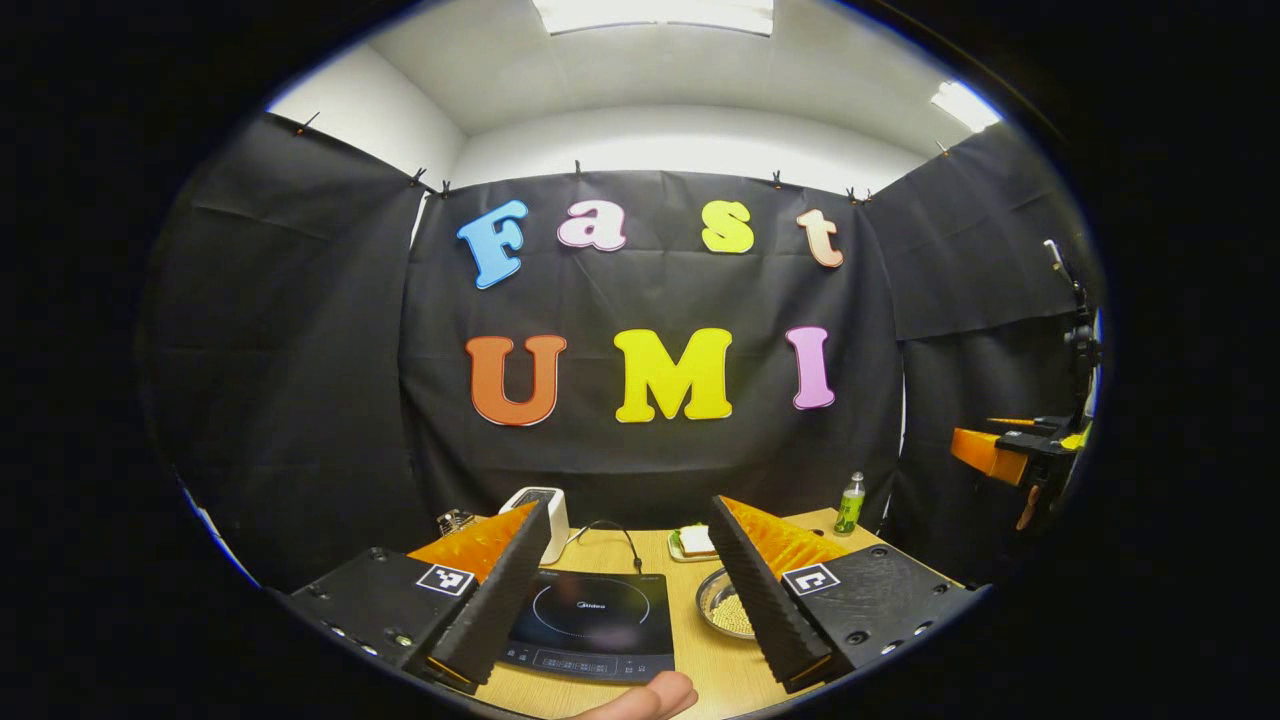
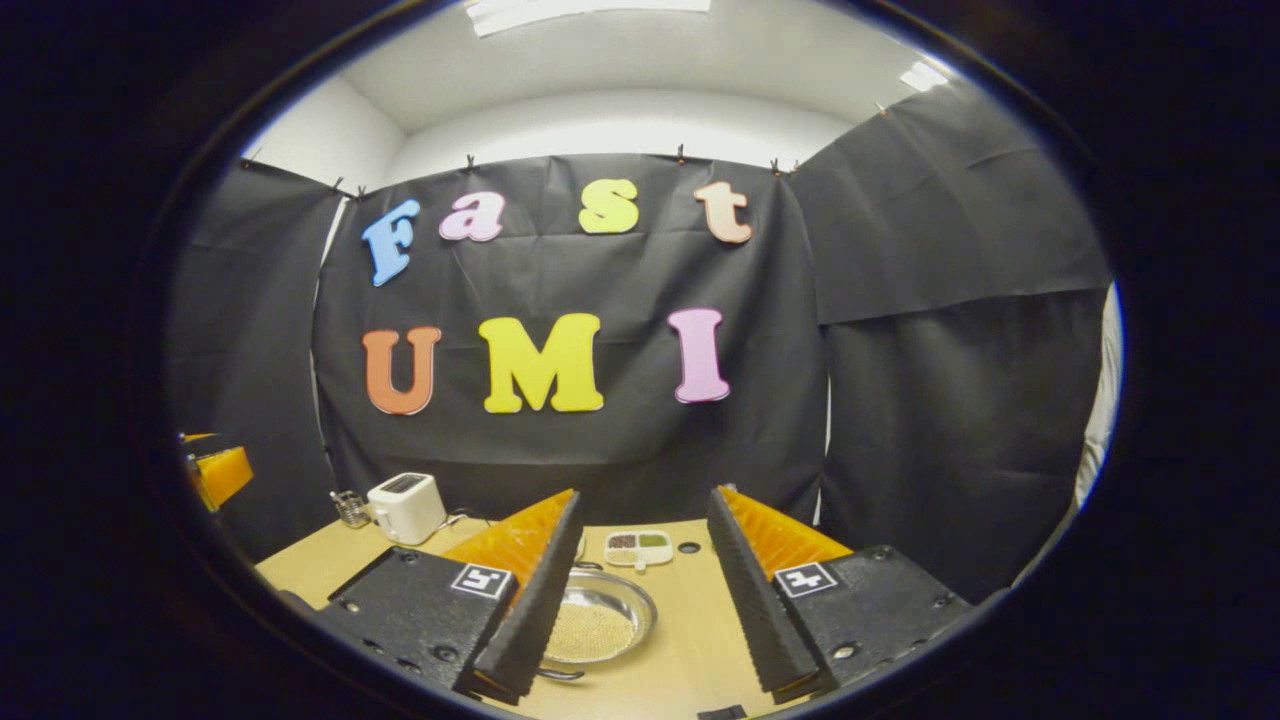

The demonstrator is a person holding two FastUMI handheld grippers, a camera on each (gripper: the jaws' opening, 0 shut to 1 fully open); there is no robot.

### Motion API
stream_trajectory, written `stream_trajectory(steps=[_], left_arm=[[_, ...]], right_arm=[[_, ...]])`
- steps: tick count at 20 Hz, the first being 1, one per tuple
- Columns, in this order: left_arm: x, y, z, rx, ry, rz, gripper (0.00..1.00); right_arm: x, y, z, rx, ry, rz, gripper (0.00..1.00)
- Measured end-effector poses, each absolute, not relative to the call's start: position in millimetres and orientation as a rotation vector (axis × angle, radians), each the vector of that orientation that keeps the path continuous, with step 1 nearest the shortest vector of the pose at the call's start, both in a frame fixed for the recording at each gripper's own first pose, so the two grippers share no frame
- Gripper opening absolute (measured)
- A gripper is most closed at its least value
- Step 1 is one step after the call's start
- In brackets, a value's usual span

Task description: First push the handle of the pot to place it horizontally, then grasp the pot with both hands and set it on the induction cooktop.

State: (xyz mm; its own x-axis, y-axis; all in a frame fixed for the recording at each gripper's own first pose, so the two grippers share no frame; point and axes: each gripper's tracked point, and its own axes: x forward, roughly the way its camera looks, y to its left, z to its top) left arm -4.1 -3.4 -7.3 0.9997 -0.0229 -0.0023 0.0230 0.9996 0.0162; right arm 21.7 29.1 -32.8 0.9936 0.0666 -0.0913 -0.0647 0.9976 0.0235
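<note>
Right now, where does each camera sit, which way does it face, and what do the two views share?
Left gripper view: rides the left gripper, open, facing the back wall over the induction cooktop; a fingertip shows at the bottom, the right gripper at far right.
Right gripper view: rides the right gripper, open, above the pot; the left gripper shows at far left.
Shared: pot, toaster, wooden table.
</note>
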Motion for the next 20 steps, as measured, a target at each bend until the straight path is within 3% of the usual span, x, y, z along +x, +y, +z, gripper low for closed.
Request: stream_trajectory(steps=[3,11,20], left_arm=[[-7.5,-5.6,-10.1,0.014,-0.003,-0.031,0.96],[-15.0,1.0,-7.4,0.006,-0.020,-0.029,0.96],[-15.8,11.1,-17.3,0.015,-0.023,-0.012,0.96]], right_arm=[[28.8,44.0,-44.6,0.017,0.130,0.098,0.67],[46.6,96.3,-105.8,-0.016,0.316,0.209,0.02],[55.2,172.2,-231.8,0.038,0.747,0.368,0.04]])
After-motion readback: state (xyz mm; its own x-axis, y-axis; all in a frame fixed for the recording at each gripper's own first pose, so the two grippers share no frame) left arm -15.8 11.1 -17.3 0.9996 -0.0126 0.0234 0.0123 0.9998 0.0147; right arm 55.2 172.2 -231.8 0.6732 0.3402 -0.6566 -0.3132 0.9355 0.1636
